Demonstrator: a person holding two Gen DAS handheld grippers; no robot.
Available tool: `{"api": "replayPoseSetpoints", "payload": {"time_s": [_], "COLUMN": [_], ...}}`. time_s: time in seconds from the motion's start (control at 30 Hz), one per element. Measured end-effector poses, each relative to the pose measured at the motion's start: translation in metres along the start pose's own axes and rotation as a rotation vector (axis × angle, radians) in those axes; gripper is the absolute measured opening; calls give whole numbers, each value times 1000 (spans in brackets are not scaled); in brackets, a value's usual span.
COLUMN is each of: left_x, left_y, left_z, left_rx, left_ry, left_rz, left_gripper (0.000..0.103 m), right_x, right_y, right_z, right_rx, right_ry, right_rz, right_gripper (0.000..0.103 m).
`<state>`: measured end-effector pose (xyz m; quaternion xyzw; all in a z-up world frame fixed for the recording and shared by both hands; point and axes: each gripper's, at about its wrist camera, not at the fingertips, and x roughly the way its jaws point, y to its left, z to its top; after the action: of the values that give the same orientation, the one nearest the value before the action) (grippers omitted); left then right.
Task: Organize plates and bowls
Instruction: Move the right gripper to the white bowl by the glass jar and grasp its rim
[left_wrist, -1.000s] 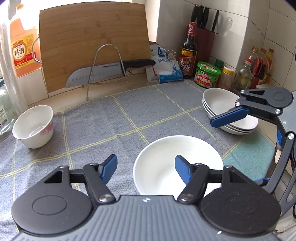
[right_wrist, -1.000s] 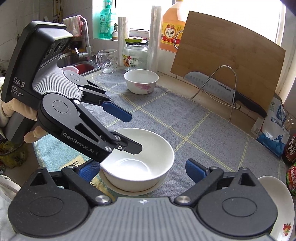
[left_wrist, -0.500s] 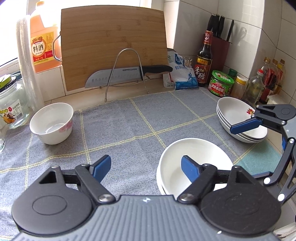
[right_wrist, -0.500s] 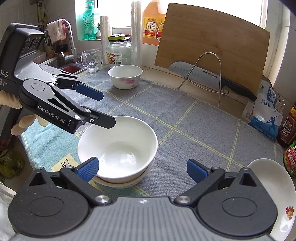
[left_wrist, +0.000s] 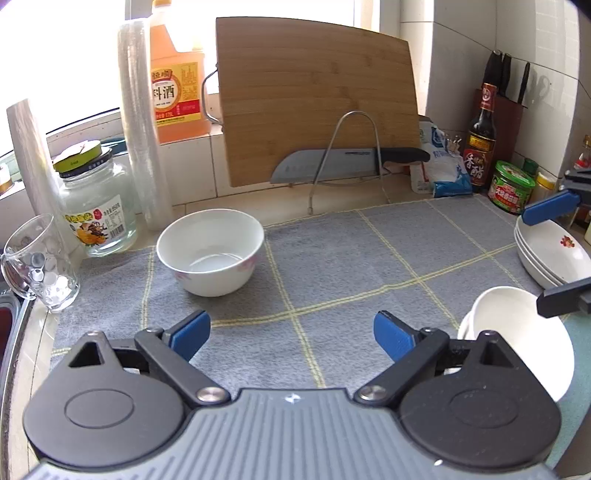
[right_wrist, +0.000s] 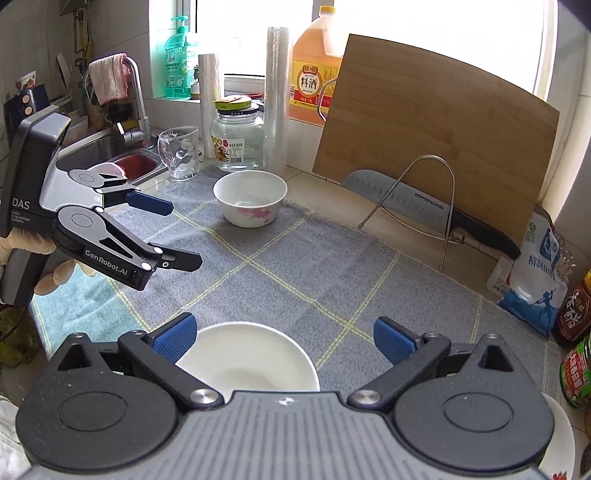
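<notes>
A small white bowl with pink flowers stands alone at the far left of the grey cloth. A plain white bowl sits nested on another white bowl near the front edge. A stack of white flowered plates stands at the right. My left gripper is open and empty above the cloth, facing the small bowl; it also shows in the right wrist view. My right gripper is open and empty just above the nested bowls.
A cutting board, a knife on a wire rack, an oil jug, a glass jar, a glass mug, sauce bottles and jars line the back. A sink lies at the left.
My left gripper has swung left, away from the nested white bowls and toward the small flowered bowl. My right gripper has drawn back, so the nested bowls now sit under its fingers.
</notes>
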<state>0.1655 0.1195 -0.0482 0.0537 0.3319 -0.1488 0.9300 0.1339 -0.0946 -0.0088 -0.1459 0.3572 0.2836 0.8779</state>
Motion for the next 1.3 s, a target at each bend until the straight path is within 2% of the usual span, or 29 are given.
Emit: {"api": "replayPoseSetpoints", "payload": {"time_s": [0.2,0.4,0.63,1.07,1.3], "left_x": [23,51,72,96,95], "left_y": [31,50,55,63,64], "left_z": [1,3,8,14,14], "left_rx": [17,49,98,68,74], "left_ry": [-17,-28,-50,-54,-66], "left_rz": [83,123,107,66,39], "left_gripper": [96,96,96,95,94], "right_x": [30,68,115,200,231], "right_y": [12,17,19,5,1], "right_z": [42,79,109,140,147], "right_rx": [-41,-38,-11,38,48], "right_ry": [16,42,90,164,184], "right_rz": [-6,22,75,136,161], "right_gripper": [103,103,103,103,102]}}
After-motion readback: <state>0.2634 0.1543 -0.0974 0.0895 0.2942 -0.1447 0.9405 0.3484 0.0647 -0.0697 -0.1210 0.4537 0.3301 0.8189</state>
